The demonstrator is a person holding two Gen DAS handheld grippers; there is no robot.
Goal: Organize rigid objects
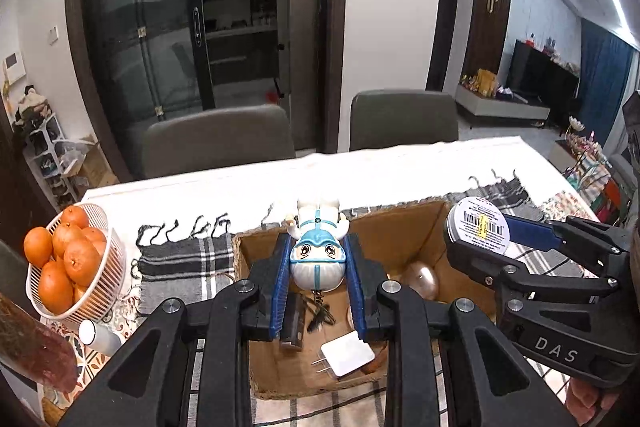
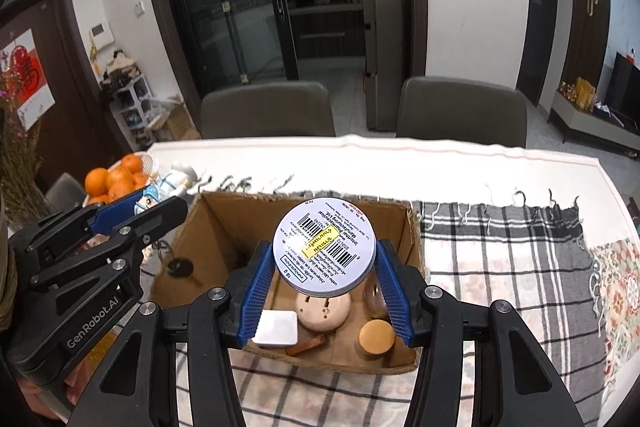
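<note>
My left gripper (image 1: 318, 259) is shut on a white and blue toy figurine (image 1: 317, 251), held upside down over the left part of an open cardboard box (image 1: 424, 223). It also shows in the right wrist view (image 2: 160, 191). My right gripper (image 2: 324, 259) is shut on a round white tin (image 2: 325, 253) with a barcode label, held above the box (image 2: 414, 227). The tin also shows in the left wrist view (image 1: 478, 226). Inside the box lie a white plug adapter (image 1: 346, 353), a round beige socket piece (image 2: 323, 309), a small wooden-lidded jar (image 2: 376, 338) and a brown stick (image 2: 306, 346).
A white basket of oranges (image 1: 66, 263) stands at the left on the table, with a small white cup (image 1: 98, 337) before it. A checked cloth (image 2: 500, 267) lies under the box. Two grey chairs (image 2: 268, 113) stand behind the table.
</note>
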